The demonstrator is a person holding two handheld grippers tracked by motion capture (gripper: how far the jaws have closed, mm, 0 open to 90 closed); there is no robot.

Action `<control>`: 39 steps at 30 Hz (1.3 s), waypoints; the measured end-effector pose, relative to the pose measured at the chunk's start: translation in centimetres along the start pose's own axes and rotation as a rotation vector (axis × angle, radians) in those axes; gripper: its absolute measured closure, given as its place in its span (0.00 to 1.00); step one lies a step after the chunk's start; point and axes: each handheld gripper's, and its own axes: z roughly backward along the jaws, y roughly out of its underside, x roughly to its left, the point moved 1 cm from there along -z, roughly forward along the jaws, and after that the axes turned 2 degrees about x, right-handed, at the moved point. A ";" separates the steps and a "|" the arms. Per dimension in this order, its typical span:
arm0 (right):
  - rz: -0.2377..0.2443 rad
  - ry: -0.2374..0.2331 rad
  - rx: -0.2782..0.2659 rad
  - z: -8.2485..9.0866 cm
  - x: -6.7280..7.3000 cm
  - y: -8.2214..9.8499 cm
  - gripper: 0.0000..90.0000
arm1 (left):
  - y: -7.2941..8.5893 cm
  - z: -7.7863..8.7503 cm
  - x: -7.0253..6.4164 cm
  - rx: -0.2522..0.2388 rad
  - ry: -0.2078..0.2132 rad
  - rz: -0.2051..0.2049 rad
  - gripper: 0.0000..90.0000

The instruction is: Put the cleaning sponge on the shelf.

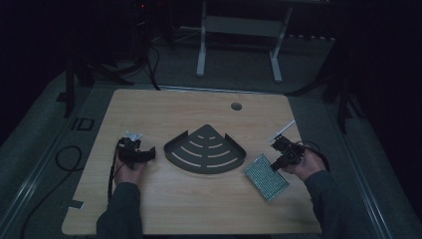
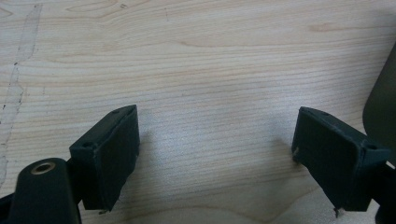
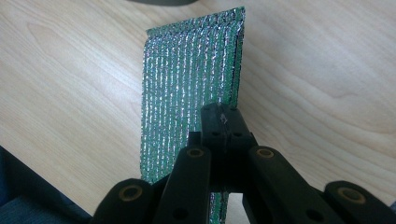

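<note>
Holding: the right gripper (image 3: pixel 219 122) has its jaws pressed together on one edge of a green foil bubble mailer (image 3: pixel 191 84), which stands nearly on edge ahead of the jaws in the right gripper view.
Mailer's place: in the high view the green foil bubble mailer (image 1: pixel 266 177) sits just below and left of the right gripper (image 1: pixel 282 158), its far end low over the wooden table (image 1: pixel 164 209); whether that end touches the wood cannot be told.
Left gripper: the left gripper (image 2: pixel 215 154) stands wide open with nothing between its jaws, only bare table ahead; in the high view the left gripper (image 1: pixel 147 155) rests left of the tray.
Neighbour: a dark fan-shaped slotted tray (image 1: pixel 205 149) lies between the two grippers, near the mailer but apart from it.
Beyond the right gripper: a small white strip (image 1: pixel 282 130) lies on the table.
Handling, judged: the mailer looks light and thin, soft enough to sag and twist from a one-edge pinch; its foil skin is probably slippery and creases easily.
Where to grip, judged: the flat sealed edge, deep between the pads; a second pinch by the left gripper on the opposite edge would steady it.
</note>
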 end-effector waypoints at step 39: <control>0.005 0.019 -0.086 4.8 -0.6 -3.4 1.00 | 0.0 0.0 0.0 -0.003 0.000 0.001 0.17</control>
